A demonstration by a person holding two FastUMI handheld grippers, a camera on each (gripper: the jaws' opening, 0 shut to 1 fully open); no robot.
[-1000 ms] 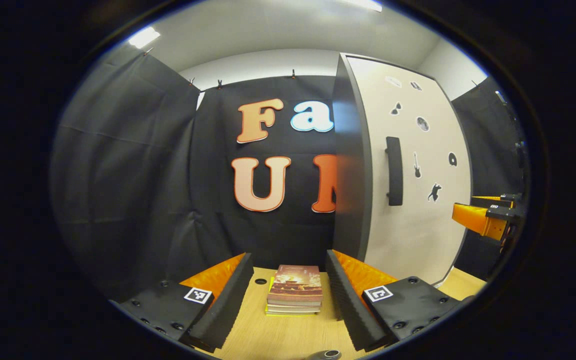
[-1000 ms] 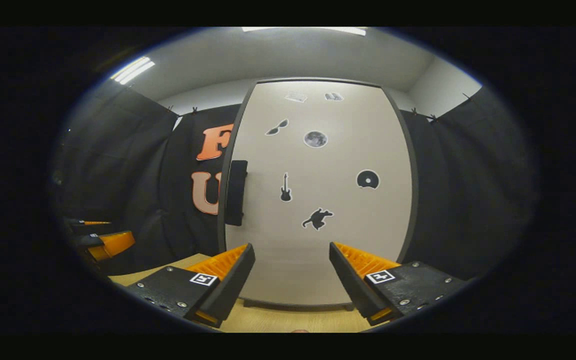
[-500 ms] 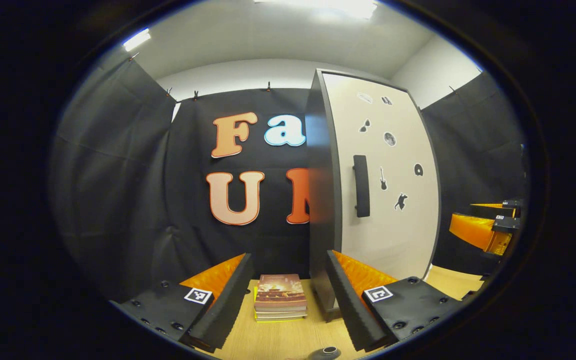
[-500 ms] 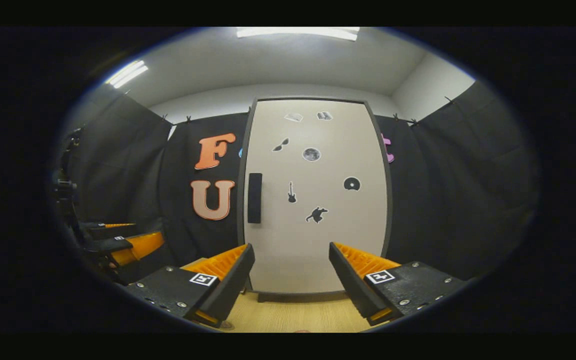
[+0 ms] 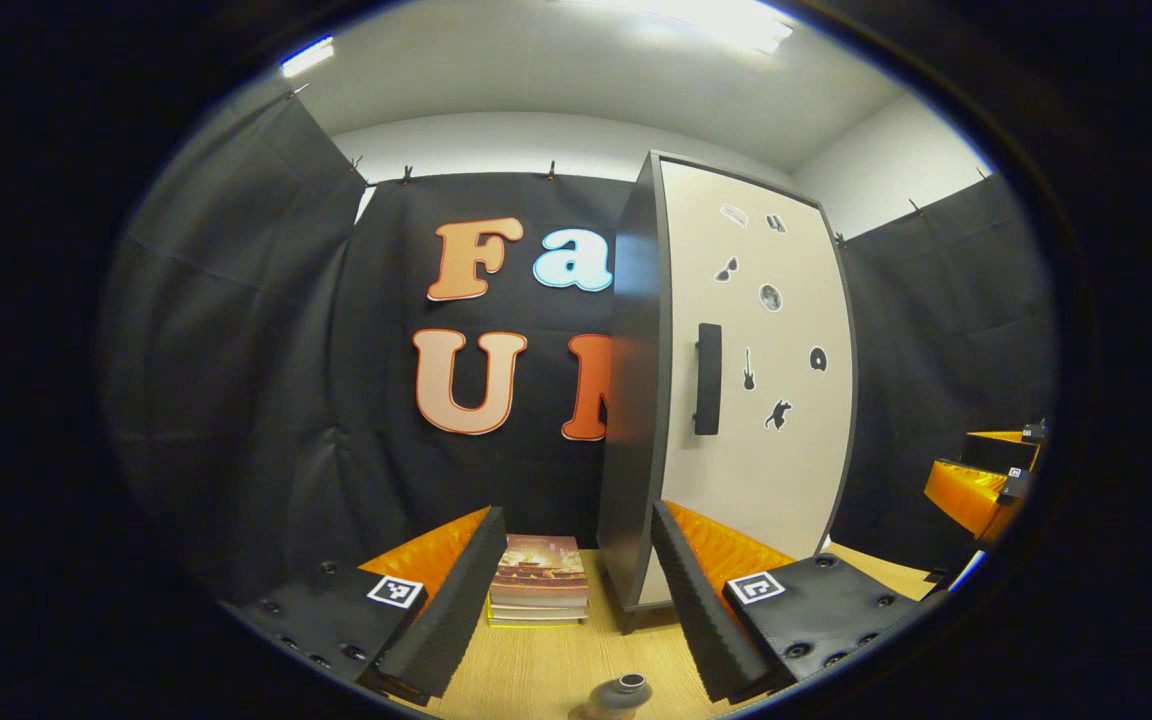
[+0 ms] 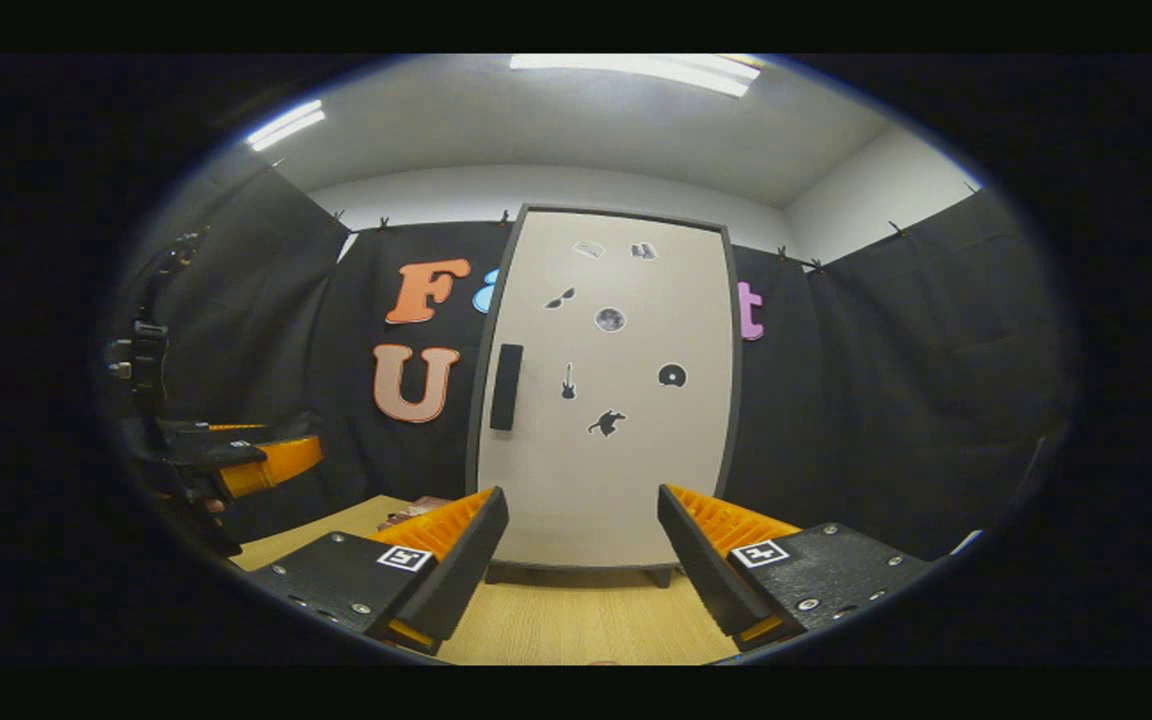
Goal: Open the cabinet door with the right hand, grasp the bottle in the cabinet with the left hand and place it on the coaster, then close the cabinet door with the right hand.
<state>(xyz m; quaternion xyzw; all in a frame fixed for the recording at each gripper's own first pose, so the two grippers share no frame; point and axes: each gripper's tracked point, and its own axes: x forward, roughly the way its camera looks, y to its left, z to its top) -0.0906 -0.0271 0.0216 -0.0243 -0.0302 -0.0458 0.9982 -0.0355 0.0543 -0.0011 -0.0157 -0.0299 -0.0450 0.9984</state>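
Observation:
The tall cabinet has its pale door (image 6: 616, 400) shut, with a dark handle (image 6: 506, 387) at its left edge. In the left gripper view I see the door (image 5: 766, 420), the handle (image 5: 707, 378) and the cabinet's dark side (image 5: 631, 450) at an angle. A grey bottle (image 5: 621, 692) shows its top at the bottom edge, on the wooden table (image 5: 536, 670), nearer than my left gripper (image 5: 576, 515), which is open and empty. My right gripper (image 6: 582, 495) faces the door from a distance, open and empty.
A stack of books (image 5: 539, 580) lies on the table left of the cabinet. The right gripper (image 5: 981, 480) appears at the right edge of the left gripper view. The left gripper (image 6: 246, 465) appears at the left of the right gripper view. Black cloth walls surround the table (image 6: 586, 620).
Both grippers have drawn back from the cabinet, which looks smaller now. More of the bottle's top has come into the left gripper view. The door stays shut.

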